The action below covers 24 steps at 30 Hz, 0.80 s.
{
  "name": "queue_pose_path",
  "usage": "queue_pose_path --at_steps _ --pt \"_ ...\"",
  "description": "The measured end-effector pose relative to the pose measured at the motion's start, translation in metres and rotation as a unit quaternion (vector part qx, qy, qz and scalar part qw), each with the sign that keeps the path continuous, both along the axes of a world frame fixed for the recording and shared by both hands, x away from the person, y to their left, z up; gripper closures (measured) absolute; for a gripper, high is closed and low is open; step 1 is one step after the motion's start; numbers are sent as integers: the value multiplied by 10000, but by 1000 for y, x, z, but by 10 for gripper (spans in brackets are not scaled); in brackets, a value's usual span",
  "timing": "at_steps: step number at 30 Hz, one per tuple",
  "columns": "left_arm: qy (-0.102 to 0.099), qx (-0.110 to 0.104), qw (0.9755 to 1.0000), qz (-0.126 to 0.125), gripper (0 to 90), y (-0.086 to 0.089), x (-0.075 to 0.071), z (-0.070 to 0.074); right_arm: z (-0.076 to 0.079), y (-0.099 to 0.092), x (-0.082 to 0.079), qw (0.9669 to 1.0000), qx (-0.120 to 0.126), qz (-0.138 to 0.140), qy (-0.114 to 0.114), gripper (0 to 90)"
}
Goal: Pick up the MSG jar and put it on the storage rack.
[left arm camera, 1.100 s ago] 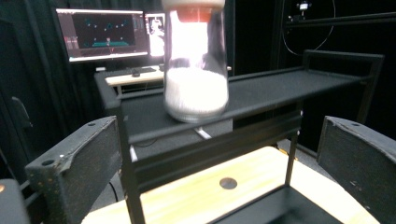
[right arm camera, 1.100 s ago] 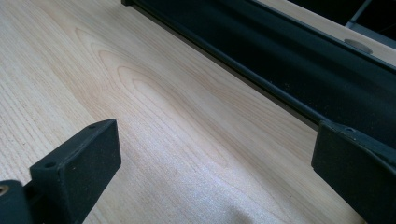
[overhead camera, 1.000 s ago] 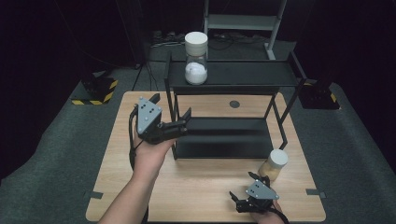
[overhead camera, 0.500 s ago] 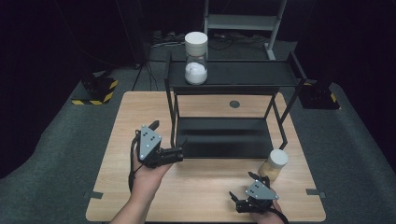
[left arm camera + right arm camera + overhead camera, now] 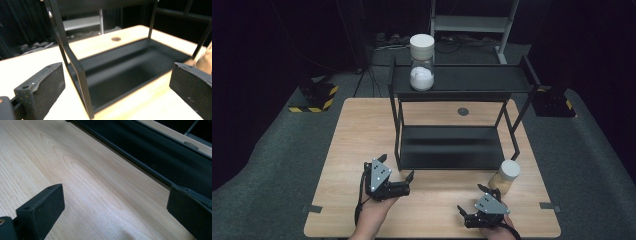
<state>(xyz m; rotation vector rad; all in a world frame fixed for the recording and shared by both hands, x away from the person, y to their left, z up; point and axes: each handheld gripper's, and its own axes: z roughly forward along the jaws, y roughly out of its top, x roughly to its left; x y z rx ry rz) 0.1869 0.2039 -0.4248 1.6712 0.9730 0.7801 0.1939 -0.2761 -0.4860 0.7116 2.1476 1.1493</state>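
Note:
A black two-tier rack (image 5: 472, 79) stands on the wooden table (image 5: 357, 130). On its top shelf, at the left, stands a jar of white powder (image 5: 421, 62) with a white lid. A tan-filled jar (image 5: 507, 176) with a white lid sits on the table by the rack's front right leg. My left gripper (image 5: 397, 166) is open, low over the table just left of the rack's front left post (image 5: 75, 65), facing the lower shelf (image 5: 125, 67). My right gripper (image 5: 470, 198) rests open near the table's front edge, holding nothing, with bare wood (image 5: 87, 175) between its jaws.
A round grommet (image 5: 463, 111) sits in the table behind the rack. On the floor lie a yellow-and-black striped block (image 5: 314, 97) at the left, cables, and a metal stand (image 5: 472, 22) at the back. Grey carpet surrounds the table.
My left gripper has drawn back and down from the rack's upper left corner toward the table's front edge. The right gripper and both jars have not moved.

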Motion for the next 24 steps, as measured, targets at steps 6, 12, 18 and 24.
queue_pose_path --at_steps 6,12,18,24 --pt "432 -40 9991 -11 4 0 -2 -30 0 0 0 10000 -15 4 -9 4" --pt "676 193 9975 -66 4 -4 -4 -50 0 1 -1 10000 -36 6 -30 4" --pt "831 539 9950 -110 4 -9 -5 -61 0 2 -1 10000 -65 2 -29 4" --pt "820 1095 9904 -180 5 -23 -5 -56 0 3 0 10000 -88 15 -24 4"
